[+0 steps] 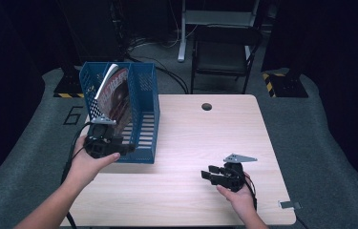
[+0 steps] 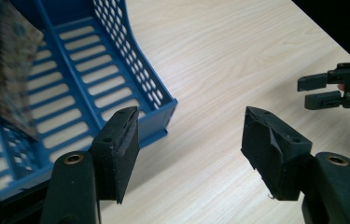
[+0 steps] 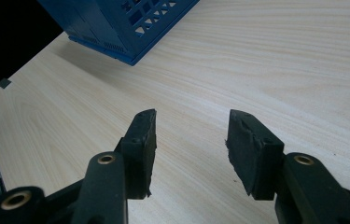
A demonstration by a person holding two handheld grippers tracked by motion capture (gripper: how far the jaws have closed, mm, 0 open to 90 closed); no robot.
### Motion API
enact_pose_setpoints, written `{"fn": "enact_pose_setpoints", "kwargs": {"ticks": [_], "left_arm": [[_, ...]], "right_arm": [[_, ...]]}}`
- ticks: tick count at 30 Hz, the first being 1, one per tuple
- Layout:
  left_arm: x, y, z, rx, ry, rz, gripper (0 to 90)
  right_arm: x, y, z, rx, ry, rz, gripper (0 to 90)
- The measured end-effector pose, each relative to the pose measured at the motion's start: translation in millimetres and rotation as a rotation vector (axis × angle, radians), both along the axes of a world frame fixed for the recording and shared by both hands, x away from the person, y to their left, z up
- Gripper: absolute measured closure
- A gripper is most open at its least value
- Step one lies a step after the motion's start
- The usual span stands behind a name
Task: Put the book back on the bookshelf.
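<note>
A blue slotted file rack (image 1: 147, 114) stands on the left part of the wooden table (image 1: 205, 138). A magazine with a dark red cover (image 1: 118, 93) leans inside it. My left gripper (image 1: 121, 147) sits at the rack's near front corner, open, nothing between its jaws. In the left gripper view the open jaws (image 2: 191, 140) frame bare table, with the rack (image 2: 133, 70) and the magazine (image 2: 4, 70) to the left. My right gripper (image 1: 208, 174) rests low near the table's front right, open and empty. Its own view shows the jaws (image 3: 191, 140) over bare wood, the rack (image 3: 116, 23) farther off.
A round cable hole (image 1: 206, 106) lies near the table's far edge. A dark chair (image 1: 224, 52) stands behind the table on grey carpet. A small metal tab (image 1: 289, 205) sits at the front right corner. The right gripper (image 2: 331, 88) appears far right in the left gripper view.
</note>
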State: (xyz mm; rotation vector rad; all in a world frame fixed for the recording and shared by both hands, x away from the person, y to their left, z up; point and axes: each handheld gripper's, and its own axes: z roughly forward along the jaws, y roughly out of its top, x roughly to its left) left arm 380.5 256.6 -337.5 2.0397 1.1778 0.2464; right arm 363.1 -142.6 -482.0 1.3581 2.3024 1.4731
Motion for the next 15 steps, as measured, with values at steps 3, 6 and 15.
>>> {"fn": "enact_pose_setpoints", "kwargs": {"ticks": [3,6,15], "left_arm": [[-2.3,-1.7,-10.0,0.006,0.011,-0.01,36.9],[-4.6,-3.0,-17.9,-0.01,0.009,0.002,36.9],[-18.1,-8.9,-35.5,-0.018,-0.005,-0.006,36.9]], "right_arm": [[0.4,-0.5,0.0,-0.002,-0.001,0.003,52.0],[0.3,0.0,-0.1,-0.001,-0.003,0.004,52.0],[-0.6,-0.4,0.9,0.0,-0.004,0.005,52.0]]}}
